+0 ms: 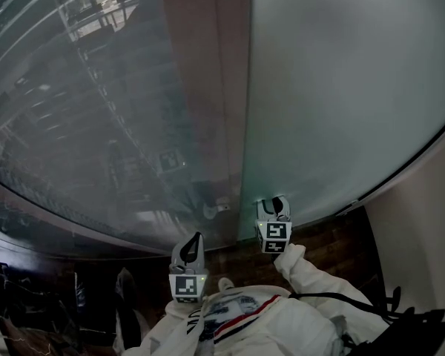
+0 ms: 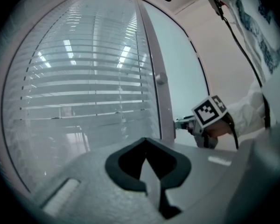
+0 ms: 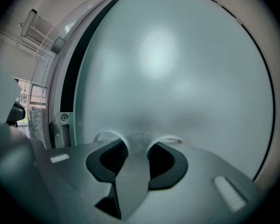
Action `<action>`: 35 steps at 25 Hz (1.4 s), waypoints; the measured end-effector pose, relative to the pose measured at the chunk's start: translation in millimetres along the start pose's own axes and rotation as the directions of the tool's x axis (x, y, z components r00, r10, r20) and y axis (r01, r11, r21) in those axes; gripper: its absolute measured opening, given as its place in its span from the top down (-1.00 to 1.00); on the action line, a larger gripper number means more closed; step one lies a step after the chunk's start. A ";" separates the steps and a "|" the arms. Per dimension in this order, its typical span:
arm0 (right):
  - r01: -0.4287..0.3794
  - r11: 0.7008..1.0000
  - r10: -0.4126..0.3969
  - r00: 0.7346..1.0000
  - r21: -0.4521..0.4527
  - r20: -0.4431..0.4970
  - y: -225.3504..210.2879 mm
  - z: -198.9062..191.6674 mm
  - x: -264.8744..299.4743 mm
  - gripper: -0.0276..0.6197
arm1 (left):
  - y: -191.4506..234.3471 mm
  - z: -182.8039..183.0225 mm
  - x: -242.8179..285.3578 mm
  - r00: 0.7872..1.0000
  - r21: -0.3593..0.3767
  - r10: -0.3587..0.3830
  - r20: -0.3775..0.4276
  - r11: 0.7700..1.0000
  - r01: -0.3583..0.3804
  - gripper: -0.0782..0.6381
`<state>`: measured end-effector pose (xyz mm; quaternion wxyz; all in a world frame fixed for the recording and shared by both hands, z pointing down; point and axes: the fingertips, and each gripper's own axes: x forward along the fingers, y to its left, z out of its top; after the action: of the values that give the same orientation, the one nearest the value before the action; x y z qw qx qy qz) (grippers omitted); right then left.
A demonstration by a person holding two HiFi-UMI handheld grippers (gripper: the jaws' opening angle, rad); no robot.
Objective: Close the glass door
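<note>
The frosted glass door [image 1: 341,87] fills the right of the head view, beside a brown frame post [image 1: 215,87]. My right gripper [image 1: 276,202] stands low at the door's left edge, its fingertips against the pane. In the right gripper view its jaws [image 3: 136,143] are apart with only the frosted glass [image 3: 177,78] in front and nothing between them. A dark strip [image 3: 72,92] runs along the door's left edge. My left gripper [image 1: 195,239] hangs lower left, clear of the glass, and its tips [image 2: 147,141] meet. From it I see the right gripper [image 2: 184,123] at the post [image 2: 161,101].
Left of the post is a fixed glass wall with horizontal blinds [image 2: 84,78] behind it. A small metal fitting [image 1: 215,208] sits low on the post. A metal bracket with a screw [image 3: 63,118] is by the door's edge. A plain wall [image 1: 423,221] bounds the right.
</note>
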<state>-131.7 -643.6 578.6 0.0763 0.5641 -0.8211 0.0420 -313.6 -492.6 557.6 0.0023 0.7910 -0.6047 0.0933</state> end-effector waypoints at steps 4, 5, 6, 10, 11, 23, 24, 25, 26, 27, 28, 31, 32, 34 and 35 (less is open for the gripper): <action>-0.002 1.000 0.002 1.000 -0.001 -0.002 -0.6 -1.6 0.4 0.54 | -1.6 -2.5 -0.1 1.000 0.010 -0.002 0.003 1.000 0.002 0.79; -0.001 1.000 0.001 1.000 -0.001 -0.002 -1.2 -1.7 0.0 0.54 | -2.3 -2.0 -0.5 1.000 0.009 -0.002 0.002 1.000 0.002 0.79; 0.000 1.000 0.000 1.000 0.000 -0.002 -1.6 -1.6 -0.2 0.54 | -2.7 -1.5 -1.0 1.000 0.006 -0.002 0.000 1.000 0.002 0.79; 0.001 1.000 -0.001 1.000 -0.001 -0.005 -1.7 -2.2 0.6 0.54 | -0.7 -1.2 -3.4 1.000 -0.004 0.006 -0.009 1.000 -0.006 0.79; 0.002 1.000 -0.002 1.000 0.000 -0.005 -1.6 -2.5 0.4 0.54 | -0.4 -0.8 -4.0 1.000 -0.004 0.006 -0.007 1.000 -0.006 0.79; 0.021 1.000 -0.021 1.000 -0.004 -0.005 -4.7 -9.8 0.3 0.54 | 1.9 0.4 -13.8 1.000 -0.001 -0.002 0.009 1.000 0.002 0.79; 0.020 1.000 -0.020 1.000 -0.002 0.004 -3.9 -7.8 1.1 0.54 | 3.7 0.5 -14.6 1.000 -0.002 -0.001 0.010 1.000 0.002 0.79; 0.020 1.000 -0.020 1.000 0.000 0.011 -3.5 -6.1 1.7 0.54 | 5.6 1.1 -15.7 1.000 -0.004 0.000 0.013 1.000 0.001 0.79; 0.021 1.000 -0.021 1.000 0.001 0.014 -3.9 -6.2 2.1 0.54 | 7.9 2.1 -17.5 1.000 -0.005 0.002 0.017 1.000 -0.002 0.79; 0.024 1.000 -0.024 1.000 0.002 0.014 -4.8 -7.3 2.2 0.54 | 10.4 3.3 -20.0 1.000 -0.005 0.004 0.023 1.000 -0.004 0.79; 0.024 1.000 -0.024 1.000 0.003 0.014 -5.1 -8.0 2.1 0.54 | 13.1 4.5 -22.7 1.000 -0.003 0.007 0.028 1.000 -0.006 0.79; 0.023 1.000 -0.023 1.000 0.005 0.012 -5.7 -9.8 1.9 0.54 | 19.0 9.7 -31.3 0.999 -0.008 0.006 0.038 1.000 -0.006 0.79; 0.022 1.000 -0.022 1.000 0.006 0.013 -5.8 -9.6 1.9 0.54 | 19.9 10.4 -33.9 0.999 -0.010 0.004 0.039 1.000 -0.004 0.79; 0.021 1.000 -0.021 1.000 0.010 0.015 -5.9 -7.8 2.4 0.54 | 20.5 6.1 -37.7 0.999 -0.008 0.000 0.041 1.000 0.000 0.79; 0.017 1.000 -0.017 1.000 0.014 0.010 -5.7 -7.7 2.6 0.53 | 19.4 4.0 -39.7 0.999 -0.008 -0.004 0.042 1.000 0.004 0.79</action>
<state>-126.6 -646.8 586.5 0.0689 0.5719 -0.8163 0.0441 -341.5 -460.3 545.5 -0.0067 0.7940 -0.6034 0.0742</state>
